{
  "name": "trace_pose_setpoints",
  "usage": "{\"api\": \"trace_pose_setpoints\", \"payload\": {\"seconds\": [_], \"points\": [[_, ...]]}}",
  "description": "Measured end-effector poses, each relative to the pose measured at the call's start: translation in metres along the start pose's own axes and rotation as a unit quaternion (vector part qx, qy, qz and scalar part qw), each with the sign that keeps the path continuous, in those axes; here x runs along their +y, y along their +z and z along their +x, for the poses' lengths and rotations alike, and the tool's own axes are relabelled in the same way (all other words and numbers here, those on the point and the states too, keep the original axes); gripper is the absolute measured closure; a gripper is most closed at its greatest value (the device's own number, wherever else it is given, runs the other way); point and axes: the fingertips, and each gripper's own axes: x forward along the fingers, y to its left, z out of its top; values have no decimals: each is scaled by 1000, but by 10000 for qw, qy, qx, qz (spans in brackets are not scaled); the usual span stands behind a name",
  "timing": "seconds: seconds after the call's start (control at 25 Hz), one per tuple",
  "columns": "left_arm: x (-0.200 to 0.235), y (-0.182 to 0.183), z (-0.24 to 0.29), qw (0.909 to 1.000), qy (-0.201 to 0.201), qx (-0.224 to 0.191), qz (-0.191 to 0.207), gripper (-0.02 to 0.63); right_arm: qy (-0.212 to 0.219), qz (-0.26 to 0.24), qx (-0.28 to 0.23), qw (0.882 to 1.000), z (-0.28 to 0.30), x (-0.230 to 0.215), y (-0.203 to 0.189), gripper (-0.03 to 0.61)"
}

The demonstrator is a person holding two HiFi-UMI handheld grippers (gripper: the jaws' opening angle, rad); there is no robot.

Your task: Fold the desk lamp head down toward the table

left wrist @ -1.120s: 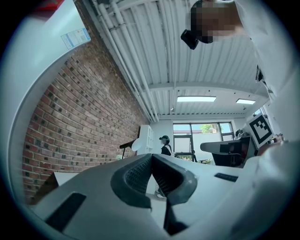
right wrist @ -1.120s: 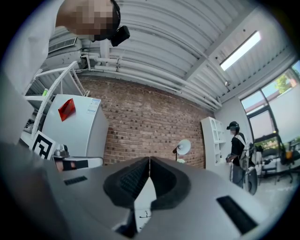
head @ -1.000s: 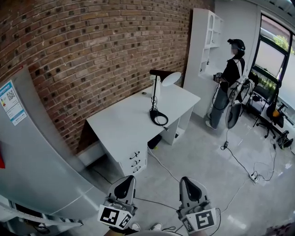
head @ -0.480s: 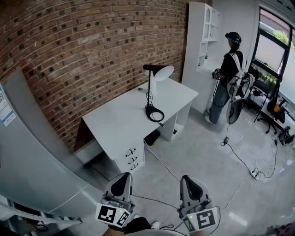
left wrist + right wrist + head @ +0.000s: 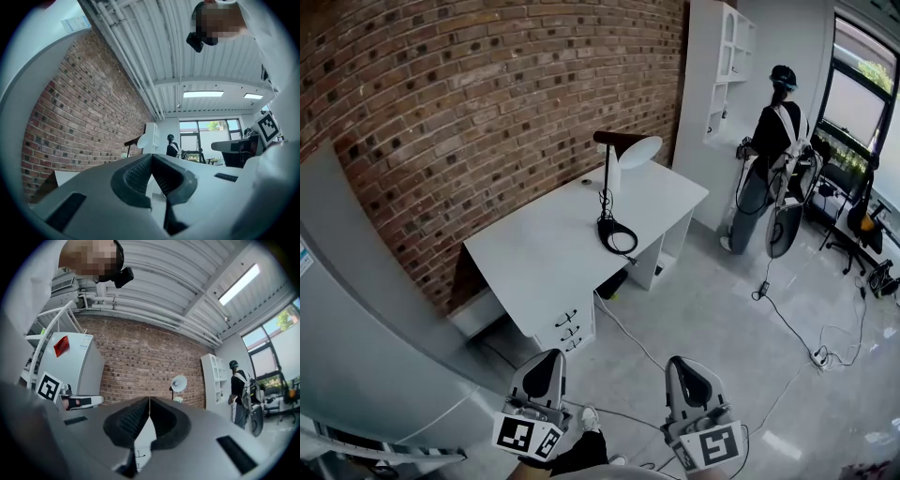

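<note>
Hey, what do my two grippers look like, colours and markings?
The left gripper and right gripper match: pale grey moulded bodies, dark ribbed pads, and at the back a white cube bearing black square markers.

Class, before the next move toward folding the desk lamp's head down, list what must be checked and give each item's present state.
1. Desk lamp stands on the desk, head raised: ok.
2. Left gripper and right gripper within reach of the lamp: not ok; both are over the floor, short of the desk.
3. Jaws open for a grasp: not ok; both pairs are together, with nothing between them.
4. Walkway clear: not ok; a cable lies on the floor by the desk.
5. Person clear of the desk: ok; stands at the shelf.
</note>
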Motion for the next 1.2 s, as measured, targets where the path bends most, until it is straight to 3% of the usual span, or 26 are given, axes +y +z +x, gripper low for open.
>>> {"api": "trace_pose_setpoints", "payload": {"seconds": [0.72, 1.2], "points": [[104, -14, 162, 9986, -438, -146, -269, 606, -242, -385, 215, 9987, 170, -36, -7, 560], [106, -29, 201, 9977, -588, -22, -336, 606, -199, -506, 232, 9982, 215, -59, -11, 560]]}}
